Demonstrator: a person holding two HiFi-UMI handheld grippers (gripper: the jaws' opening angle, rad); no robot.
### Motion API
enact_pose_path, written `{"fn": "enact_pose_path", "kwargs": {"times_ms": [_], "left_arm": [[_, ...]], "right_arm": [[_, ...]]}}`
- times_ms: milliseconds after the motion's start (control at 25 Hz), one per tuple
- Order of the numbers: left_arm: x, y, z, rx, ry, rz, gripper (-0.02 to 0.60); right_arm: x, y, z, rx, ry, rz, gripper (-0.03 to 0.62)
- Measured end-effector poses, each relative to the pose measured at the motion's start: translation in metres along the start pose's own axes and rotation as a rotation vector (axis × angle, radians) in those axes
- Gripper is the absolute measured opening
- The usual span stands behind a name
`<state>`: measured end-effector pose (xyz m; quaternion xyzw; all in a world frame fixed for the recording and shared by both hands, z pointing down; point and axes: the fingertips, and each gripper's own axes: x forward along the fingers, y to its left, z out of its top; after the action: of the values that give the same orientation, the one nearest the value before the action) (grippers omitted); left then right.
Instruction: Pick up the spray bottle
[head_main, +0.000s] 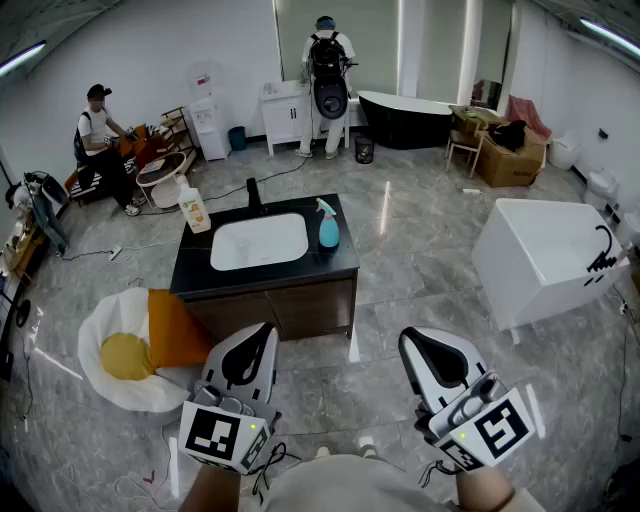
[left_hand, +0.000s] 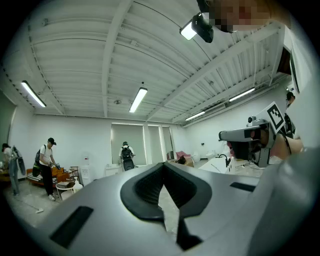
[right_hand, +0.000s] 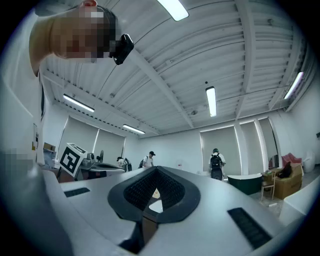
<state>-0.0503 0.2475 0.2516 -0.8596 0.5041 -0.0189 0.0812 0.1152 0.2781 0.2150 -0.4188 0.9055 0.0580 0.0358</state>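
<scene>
The pick-up is not yet begun. The left gripper (head_main: 258, 345) is low in the head view at about 7 o'clock, its jaws together and nothing between them. Its own view shows the dark pads meeting at the tip, with only floor visible through the slit below. The right gripper (head_main: 425, 355), at about 5 o'clock, is likewise closed and empty. Both point level across the room.

The spray bottle (head_main: 328, 227) stands upright and untouched on the vanity countertop (head_main: 200, 262), well apart from both grippers. It is at roughly 12 o'clock from them and at 3 o'clock of the basin (head_main: 258, 241). By my reading, the whole job is left: walk up, open a jaw, close on the bottle and lift.

At 9 o'clock of the view lies a soft floor cushion (head_main: 110, 375), white and round-edged with a yellow disc like a fried egg. An orange wedge (head_main: 175, 325) leans on it. On the glossy black counter, a pale pump bottle (head_main: 194, 211) with an orange label stands at 10 o'clock of the basin. The basin is a smooth white rounded rectangle, with a slim black tap (head_main: 252, 193) at its 12 o'clock. The cabinet front (head_main: 300, 308) below looks like dark wood.

The spray bottle is blue and bulbous at the base, and it narrows to a pale trigger head. It looks like smooth plastic, so the neck is likely the easier hold. At 3 o'clock stands a boxy white bathtub (head_main: 540, 255) on the polished, marbled grey floor (head_main: 420, 270).
</scene>
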Motion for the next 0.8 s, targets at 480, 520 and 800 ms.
{"fn": "enact_pose_path", "kwargs": {"times_ms": [480,520,800], "left_arm": [[0.006,0.018,-0.014,-0.012,0.016,-0.015,0.018],[0.007,0.02,-0.014,-0.014,0.015,-0.016,0.018],[0.013,0.035,-0.025,-0.028,0.015,-0.029,0.018]], "right_arm": [[0.024,0.003,-0.02,-0.005,0.055,-0.016,0.028],[0.025,0.002,-0.02,-0.007,0.056,-0.018,0.028],[0.04,0.001,-0.023,-0.021,0.06,-0.067,0.029]]}}
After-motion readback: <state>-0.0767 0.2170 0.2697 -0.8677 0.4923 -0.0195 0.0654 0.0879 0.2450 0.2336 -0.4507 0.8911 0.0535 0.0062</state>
